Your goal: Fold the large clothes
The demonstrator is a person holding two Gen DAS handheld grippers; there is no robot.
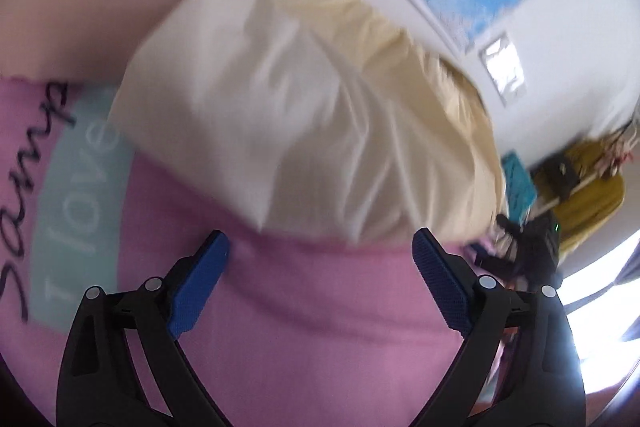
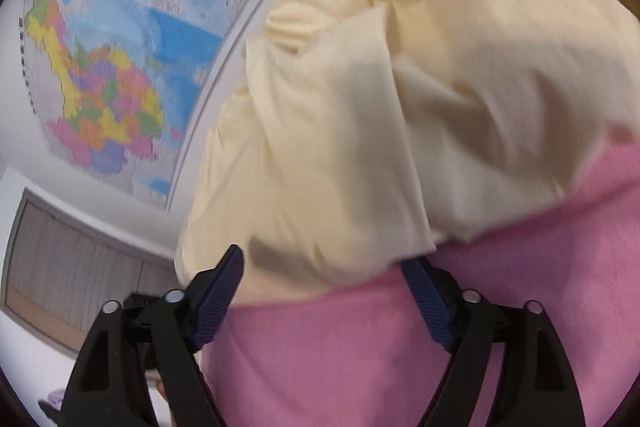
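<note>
Blue-padded fingers point(image 1: 200, 283) of the left gripper point(image 1: 322, 247) stood apart and empty, the cream garment point(image 1: 304, 107) just ahead on the pink sheet point(image 1: 320, 327). The right gripper point(image 2: 324, 263) also gaped, cream cloth point(image 2: 400, 107) draped over its fingertips. Each should probably pinch a hem corner squarely before lifting.

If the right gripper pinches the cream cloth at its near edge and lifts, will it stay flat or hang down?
The cream cloth would probably hang down: it already lies in soft folds and creases on the pink blanket. It looks thin, so likely light. One layer may peel off alone, since folded edges overlap near the open right gripper.
</note>
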